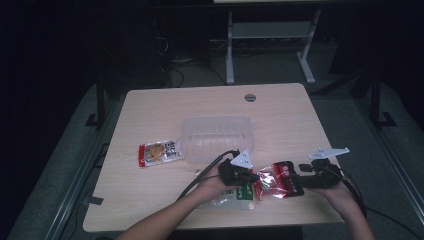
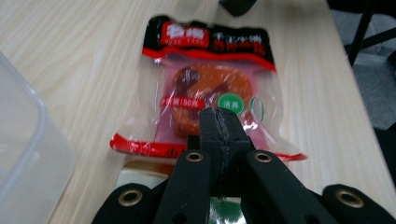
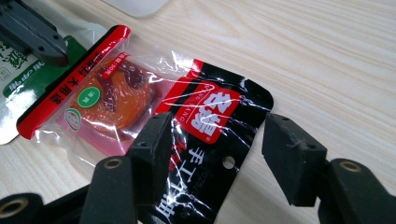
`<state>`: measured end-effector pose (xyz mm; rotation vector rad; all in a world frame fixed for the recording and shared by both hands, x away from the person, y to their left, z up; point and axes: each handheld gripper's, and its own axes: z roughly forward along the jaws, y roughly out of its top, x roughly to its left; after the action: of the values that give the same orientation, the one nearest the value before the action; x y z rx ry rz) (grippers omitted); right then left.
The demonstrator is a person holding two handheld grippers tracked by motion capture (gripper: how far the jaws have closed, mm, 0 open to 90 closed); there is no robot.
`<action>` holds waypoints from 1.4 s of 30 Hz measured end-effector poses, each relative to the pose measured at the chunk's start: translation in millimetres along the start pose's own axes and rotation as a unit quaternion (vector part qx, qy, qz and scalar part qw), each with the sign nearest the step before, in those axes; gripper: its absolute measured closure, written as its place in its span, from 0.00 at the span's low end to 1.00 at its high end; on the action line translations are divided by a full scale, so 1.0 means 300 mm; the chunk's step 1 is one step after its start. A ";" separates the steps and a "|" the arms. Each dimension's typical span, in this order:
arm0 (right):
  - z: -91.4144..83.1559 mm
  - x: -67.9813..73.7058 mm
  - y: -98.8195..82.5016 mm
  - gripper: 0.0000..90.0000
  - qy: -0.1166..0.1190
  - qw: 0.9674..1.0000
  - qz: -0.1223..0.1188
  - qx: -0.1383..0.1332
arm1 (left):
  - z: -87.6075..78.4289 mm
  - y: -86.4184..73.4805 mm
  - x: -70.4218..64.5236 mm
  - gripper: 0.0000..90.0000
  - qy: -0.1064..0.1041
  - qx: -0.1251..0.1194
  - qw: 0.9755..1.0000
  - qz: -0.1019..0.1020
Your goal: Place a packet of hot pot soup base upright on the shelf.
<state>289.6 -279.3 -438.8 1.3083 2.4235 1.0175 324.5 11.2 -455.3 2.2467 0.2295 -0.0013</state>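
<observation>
Currently, mid-task w/ two grippers over one red-and-black sauce packet (image 1: 276,181) lying flat on the tabletop (image 1: 210,107), near its front edge. My left gripper (image 2: 219,126) has its fingers pressed together, tips over the packet's red bottom seam (whether they pinch any film, I cannot tell). My right gripper (image 3: 217,154) has fingers spread wide, straddling the black header end, not yet closed. A green-and-white packet (image 3: 18,70) lies partly beneath, at the left gripper's side. Clear plastic container (image 1: 217,139) stands just behind, apparently empty; an orange snack packet (image 1: 160,153) lies beside it. Judgement: early stage, nothing binned yet; grasp, lift and placing remain.
</observation>
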 end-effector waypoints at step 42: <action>0.058 -0.023 -0.002 0.48 0.116 0.992 0.044 -0.009 | 0.032 -0.038 0.005 1.00 0.001 0.042 0.999 -0.009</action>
<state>301.7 -276.8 -453.0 1.3711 2.5333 1.2785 324.9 11.1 -470.4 2.3288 0.2561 -0.0192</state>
